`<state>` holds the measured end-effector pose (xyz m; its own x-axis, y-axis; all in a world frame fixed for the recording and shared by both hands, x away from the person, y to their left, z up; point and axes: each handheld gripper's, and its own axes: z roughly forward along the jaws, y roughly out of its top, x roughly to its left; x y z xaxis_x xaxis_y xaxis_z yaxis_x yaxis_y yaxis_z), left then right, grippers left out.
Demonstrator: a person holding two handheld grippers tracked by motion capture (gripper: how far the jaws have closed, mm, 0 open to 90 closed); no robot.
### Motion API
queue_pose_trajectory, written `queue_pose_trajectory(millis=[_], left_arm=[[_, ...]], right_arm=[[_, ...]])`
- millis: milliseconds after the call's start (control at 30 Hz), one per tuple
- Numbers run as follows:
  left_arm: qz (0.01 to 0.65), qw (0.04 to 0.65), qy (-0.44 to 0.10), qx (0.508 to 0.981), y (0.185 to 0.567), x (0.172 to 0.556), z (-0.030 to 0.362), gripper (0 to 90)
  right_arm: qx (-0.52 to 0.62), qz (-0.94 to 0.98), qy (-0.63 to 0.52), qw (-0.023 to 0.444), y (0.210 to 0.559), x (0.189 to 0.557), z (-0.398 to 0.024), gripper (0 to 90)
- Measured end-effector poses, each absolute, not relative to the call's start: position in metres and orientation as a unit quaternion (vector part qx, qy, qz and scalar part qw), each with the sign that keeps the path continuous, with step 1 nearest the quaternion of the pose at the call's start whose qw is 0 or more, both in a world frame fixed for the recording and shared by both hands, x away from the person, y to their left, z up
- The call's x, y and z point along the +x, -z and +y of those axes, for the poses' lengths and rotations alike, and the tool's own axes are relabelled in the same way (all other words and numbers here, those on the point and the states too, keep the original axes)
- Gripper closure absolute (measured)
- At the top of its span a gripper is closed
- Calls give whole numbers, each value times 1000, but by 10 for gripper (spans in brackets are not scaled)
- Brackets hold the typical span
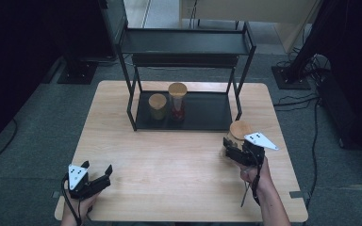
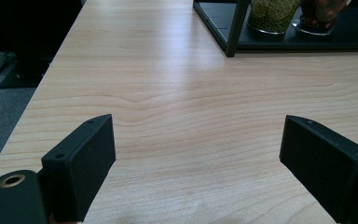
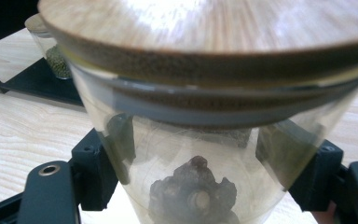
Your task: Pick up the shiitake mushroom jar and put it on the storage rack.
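Two black fingers [image 3: 205, 154] clamping round glass jar [image 3: 191, 140] — wooden lid [image 3: 205, 28].

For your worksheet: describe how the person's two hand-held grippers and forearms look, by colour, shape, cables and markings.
Both are black. The left hand-held gripper and the right hand-held gripper each carry a grey three-cornered plate with dark dots on top. Black cables trail back along the forearms, which are bare, with no sleeves. The jaws are flat, rectangular black blocks.

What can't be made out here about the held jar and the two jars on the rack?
- Held jar, right gripper view: base cut off by the bottom edge; lid blurred.
- Same jar, high view: body hidden behind the right gripper.
- Green-filled jar and red-filled jar, left gripper view: tops cut off by the top edge.
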<state>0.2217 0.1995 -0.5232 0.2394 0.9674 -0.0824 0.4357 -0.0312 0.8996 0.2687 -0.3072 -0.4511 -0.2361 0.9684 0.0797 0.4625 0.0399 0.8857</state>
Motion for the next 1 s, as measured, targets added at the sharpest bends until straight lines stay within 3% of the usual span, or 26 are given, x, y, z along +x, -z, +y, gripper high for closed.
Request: queue_pose_trajectory(millis=[1000], left_arm=[[539,445,-299,650,523,222,201,106]], right_arm=[[538,662,-425,302,443,310,-278,245]])
